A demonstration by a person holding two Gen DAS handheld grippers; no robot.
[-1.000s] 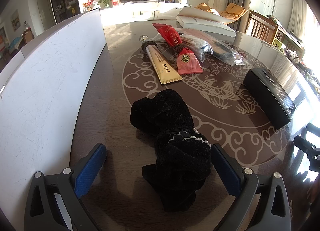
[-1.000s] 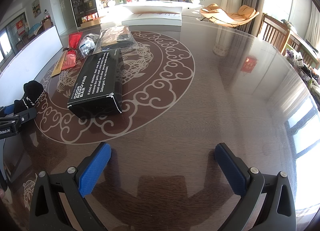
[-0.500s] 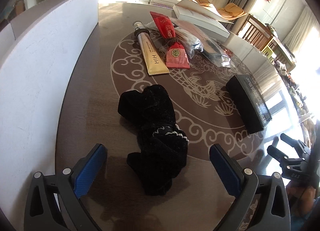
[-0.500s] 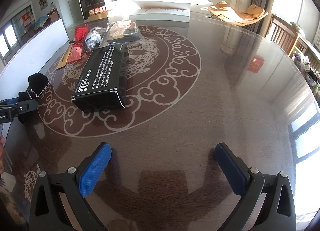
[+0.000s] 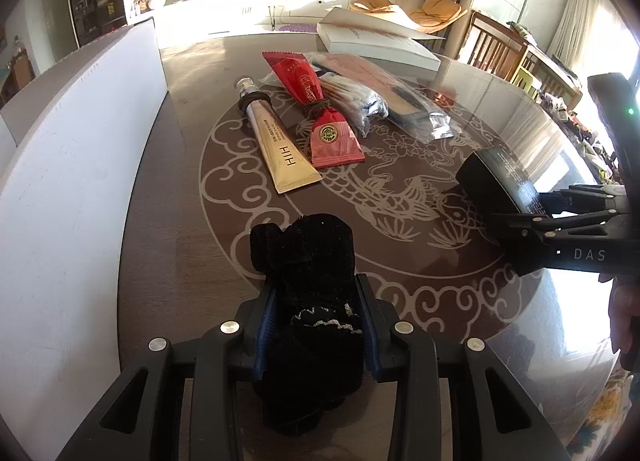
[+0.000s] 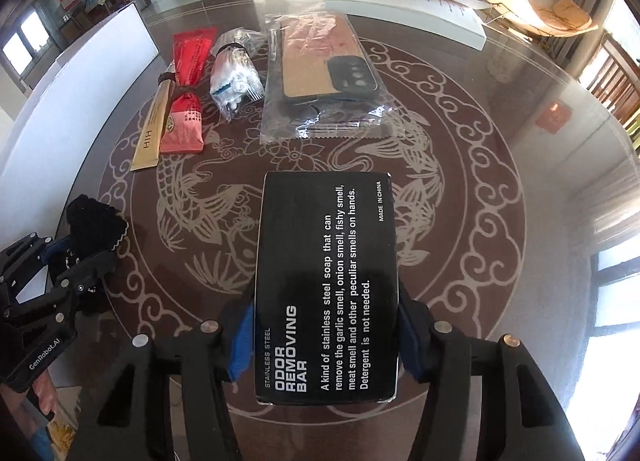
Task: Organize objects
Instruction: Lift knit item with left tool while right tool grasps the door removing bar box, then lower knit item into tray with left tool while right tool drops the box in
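Note:
My left gripper (image 5: pixel 316 321) is shut on a black velvet cloth bundle with white trim (image 5: pixel 308 273) near the table's left side; it also shows in the right wrist view (image 6: pixel 94 221). My right gripper (image 6: pixel 324 333) is shut on a black box labelled "Odor Removing Bar" (image 6: pixel 326 285), which shows at the right of the left wrist view (image 5: pixel 496 181). Farther back lie a gold tube (image 5: pixel 278 149), a red packet (image 5: pixel 320 117), a bag of cotton swabs (image 6: pixel 234 75) and a bagged phone case (image 6: pixel 324 69).
A tall white panel (image 5: pixel 68 165) runs along the table's left edge. A white open book or box (image 5: pixel 376 41) lies at the far end. The round brown glass table (image 6: pixel 500 141) has a dragon pattern. Chairs stand to the right.
Both grippers were open; now the left has closed on the black cloth and the right has moved forward and closed on the black box.

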